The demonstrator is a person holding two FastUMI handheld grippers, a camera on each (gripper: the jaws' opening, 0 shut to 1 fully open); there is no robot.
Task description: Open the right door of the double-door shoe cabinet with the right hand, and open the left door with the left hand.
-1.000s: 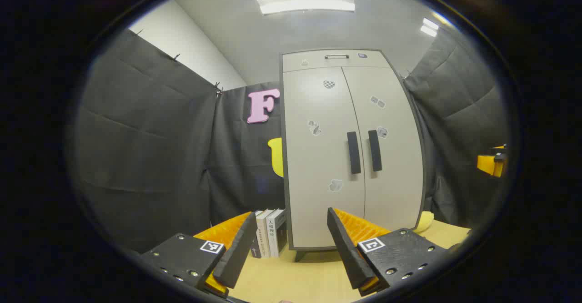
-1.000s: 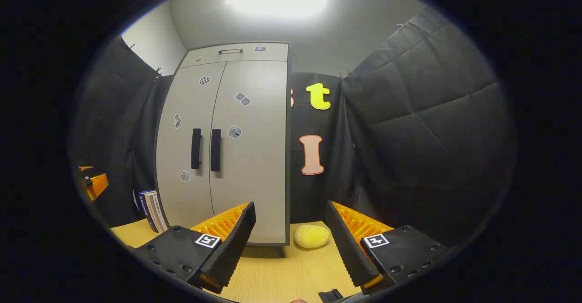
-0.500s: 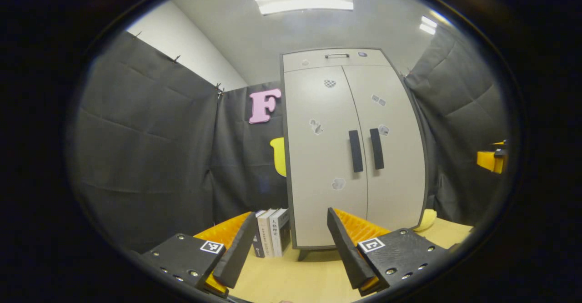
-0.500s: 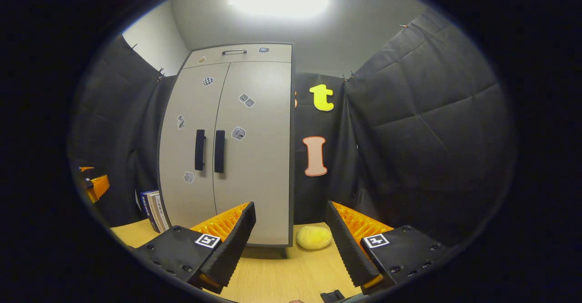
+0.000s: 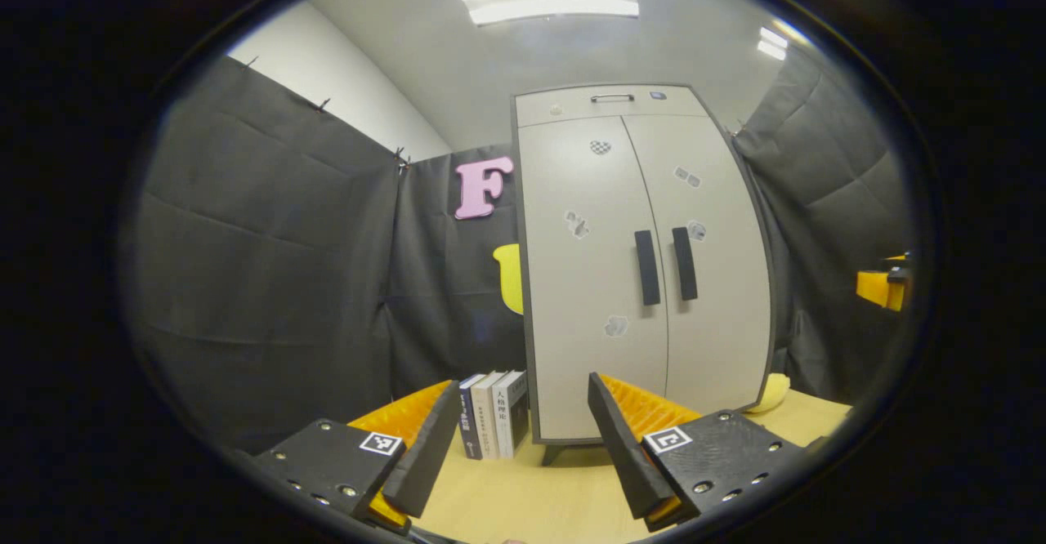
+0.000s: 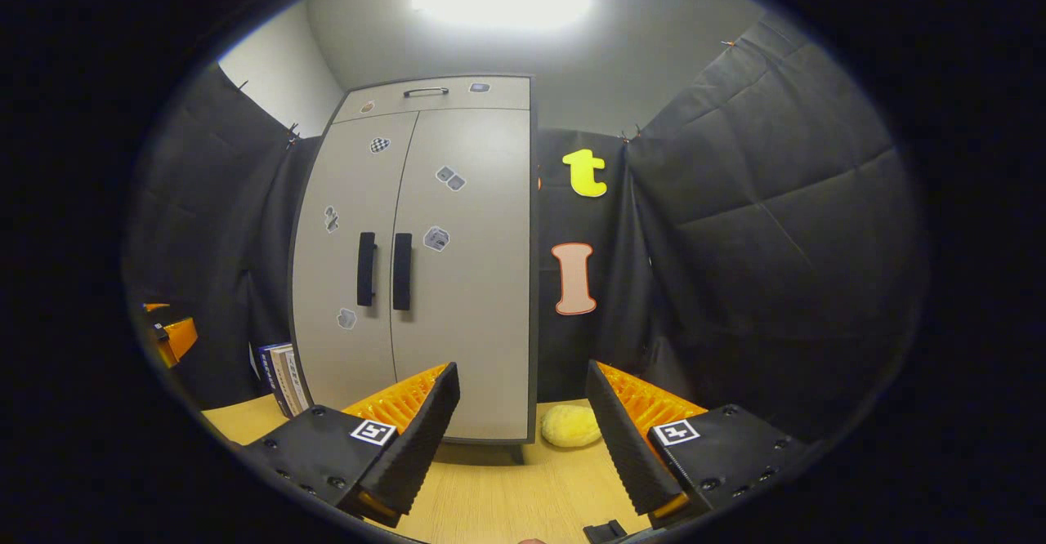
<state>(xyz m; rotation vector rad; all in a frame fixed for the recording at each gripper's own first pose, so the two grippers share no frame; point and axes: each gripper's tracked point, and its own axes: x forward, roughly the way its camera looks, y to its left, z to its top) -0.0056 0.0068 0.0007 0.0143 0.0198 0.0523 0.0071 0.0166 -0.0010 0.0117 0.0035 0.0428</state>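
The yellow sponge (image 5: 772, 393) (perhaps 1 soft pad) sits half-hidden behind the cabinet (image 5: 605, 283).

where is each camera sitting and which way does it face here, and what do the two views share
Left gripper view: rides the left gripper, looking forward and up at the shoe cabinet from its left; its own open jaws show at the bottom.
Right gripper view: rides the right gripper, facing the same shoe cabinet from its right; its own open jaws show below.
Shared: the closed doors with two black handles, the books, the yellow sponge and the wooden table.
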